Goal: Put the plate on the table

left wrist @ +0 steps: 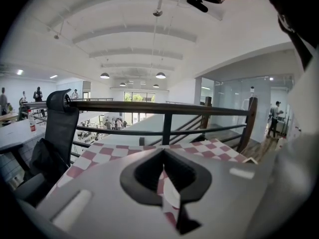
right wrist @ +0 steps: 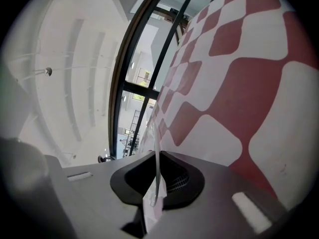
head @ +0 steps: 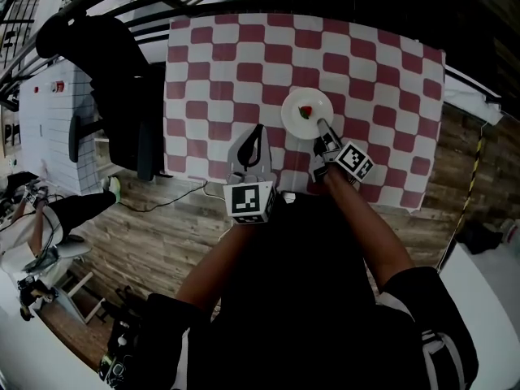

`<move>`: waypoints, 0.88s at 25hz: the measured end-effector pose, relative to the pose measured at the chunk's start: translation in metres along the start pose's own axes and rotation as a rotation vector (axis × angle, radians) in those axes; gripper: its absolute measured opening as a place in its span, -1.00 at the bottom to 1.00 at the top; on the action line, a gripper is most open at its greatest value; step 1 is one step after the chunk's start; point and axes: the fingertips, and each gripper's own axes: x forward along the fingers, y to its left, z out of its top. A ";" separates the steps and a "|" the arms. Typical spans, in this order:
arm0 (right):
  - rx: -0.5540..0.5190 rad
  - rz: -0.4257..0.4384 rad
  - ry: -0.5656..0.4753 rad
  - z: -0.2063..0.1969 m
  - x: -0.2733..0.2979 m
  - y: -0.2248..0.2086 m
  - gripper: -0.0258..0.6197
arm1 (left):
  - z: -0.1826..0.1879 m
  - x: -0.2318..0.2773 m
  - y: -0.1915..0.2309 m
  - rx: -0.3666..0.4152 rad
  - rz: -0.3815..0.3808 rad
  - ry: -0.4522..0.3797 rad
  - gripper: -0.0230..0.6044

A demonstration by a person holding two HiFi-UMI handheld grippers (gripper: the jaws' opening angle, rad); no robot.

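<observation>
The right hand-held gripper (head: 322, 130) was clamped on the rim of the white plate (head: 297, 114), at the plate's 5 o'clock. Its own view showed the thin rim edge-on between jaws closed onto it. The plate, carrying a small red item (head: 305, 111), possibly a strawberry, lay over the red-and-white checked counter (head: 382, 80), towards its near edge. Whether it rested on the counter or hung just above it could not be determined. The left hand-held gripper (head: 257, 132) stood at 9 o'clock of the right one, jaws together and empty. Assessment: placement was nearly complete. Seating the plate if needed, release and withdrawal were outstanding.
</observation>
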 end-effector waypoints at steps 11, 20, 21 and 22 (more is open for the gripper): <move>0.045 -0.129 0.003 -0.012 -0.003 -0.032 -0.86 | -0.015 -0.007 -0.002 -0.017 -0.009 0.014 -0.90; 0.039 -0.210 0.008 -0.015 -0.006 -0.040 -0.83 | -0.018 -0.013 -0.007 -0.020 -0.029 0.013 -0.90; 0.025 -0.220 0.011 -0.015 -0.007 -0.040 -0.81 | -0.017 -0.013 -0.008 -0.018 -0.033 0.007 -0.90; 0.010 -0.228 0.017 -0.015 -0.007 -0.040 -0.79 | -0.016 -0.014 -0.009 -0.014 -0.034 0.001 -0.90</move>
